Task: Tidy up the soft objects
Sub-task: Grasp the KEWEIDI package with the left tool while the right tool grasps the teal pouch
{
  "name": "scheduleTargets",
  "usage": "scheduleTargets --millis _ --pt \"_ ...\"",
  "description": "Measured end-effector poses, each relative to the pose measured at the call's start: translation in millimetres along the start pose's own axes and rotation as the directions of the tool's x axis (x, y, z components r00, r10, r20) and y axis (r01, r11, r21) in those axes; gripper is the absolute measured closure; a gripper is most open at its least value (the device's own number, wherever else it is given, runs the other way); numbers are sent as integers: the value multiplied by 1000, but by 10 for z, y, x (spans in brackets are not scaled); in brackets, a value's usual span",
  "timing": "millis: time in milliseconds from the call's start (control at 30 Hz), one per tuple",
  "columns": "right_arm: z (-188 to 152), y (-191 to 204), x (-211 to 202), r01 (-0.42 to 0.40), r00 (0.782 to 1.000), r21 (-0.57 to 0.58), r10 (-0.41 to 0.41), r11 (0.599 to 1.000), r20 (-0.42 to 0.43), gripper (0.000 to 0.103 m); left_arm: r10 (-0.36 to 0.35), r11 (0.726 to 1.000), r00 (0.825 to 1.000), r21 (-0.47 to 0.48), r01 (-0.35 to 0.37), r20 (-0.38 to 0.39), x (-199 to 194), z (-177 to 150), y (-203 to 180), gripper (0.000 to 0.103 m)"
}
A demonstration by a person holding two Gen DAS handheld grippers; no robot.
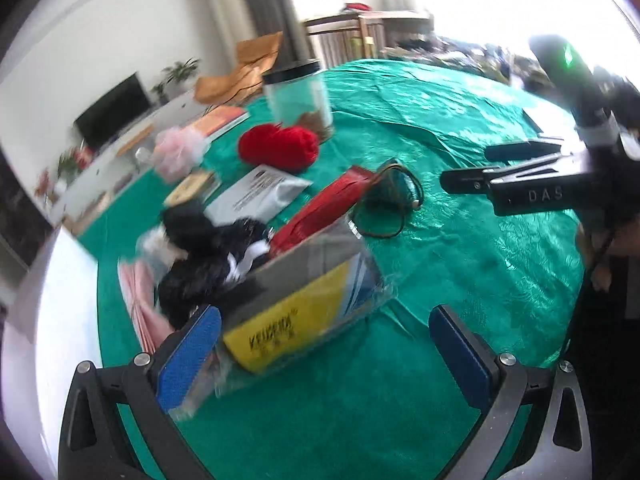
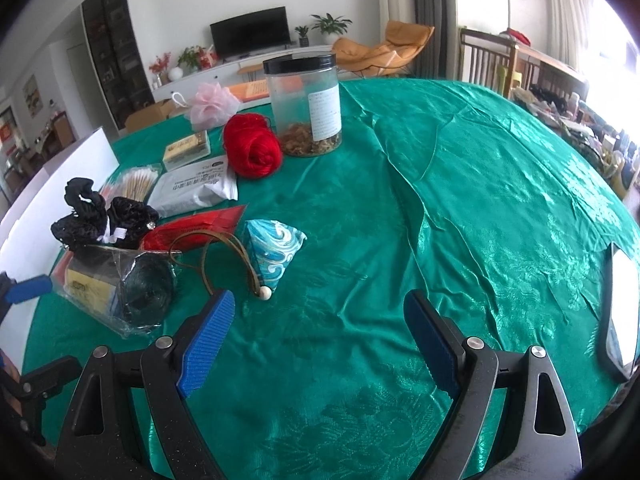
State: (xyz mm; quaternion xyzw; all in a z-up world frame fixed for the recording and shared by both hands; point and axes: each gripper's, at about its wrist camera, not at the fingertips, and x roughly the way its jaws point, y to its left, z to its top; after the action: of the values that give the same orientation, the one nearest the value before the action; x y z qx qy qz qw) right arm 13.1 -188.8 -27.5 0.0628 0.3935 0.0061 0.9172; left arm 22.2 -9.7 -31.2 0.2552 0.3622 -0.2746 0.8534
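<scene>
Ok, my left tongs [image 1: 326, 344] gape beside the clear bag [image 1: 304, 304] (blurry); right tongs [image 2: 320, 338] gape too, pouch [image 2: 274, 254] at 11 o'clock.

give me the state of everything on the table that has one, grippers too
left gripper: open, empty, one pad beside the plastic bag
right gripper: open, empty, above the cloth
clear plastic jar with black lid: upright, lid on, nearly empty
red yarn ball: wound, lying on the cloth
clear plastic bag with yellow box: on its side
blue wave-pattern cloth pouch: closed, cord loose
green tablecloth: wrinkled
</scene>
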Motion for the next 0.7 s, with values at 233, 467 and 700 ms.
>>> scheduleTargets --millis 233,467,700 --pt "25 -298 -17 41 999 111 -41 993 -3 14 -40 995 992 85 51 -121 585 393 120 0" --pt "64 -485 -61 23 1000 204 -26 979 11 14 -389 916 893 8 401 -224 260 91 64 0" --pt "82 -386 -22 13 1000 174 -13 985 0 14 -342 937 907 -22 348 -244 330 18 -59 2"
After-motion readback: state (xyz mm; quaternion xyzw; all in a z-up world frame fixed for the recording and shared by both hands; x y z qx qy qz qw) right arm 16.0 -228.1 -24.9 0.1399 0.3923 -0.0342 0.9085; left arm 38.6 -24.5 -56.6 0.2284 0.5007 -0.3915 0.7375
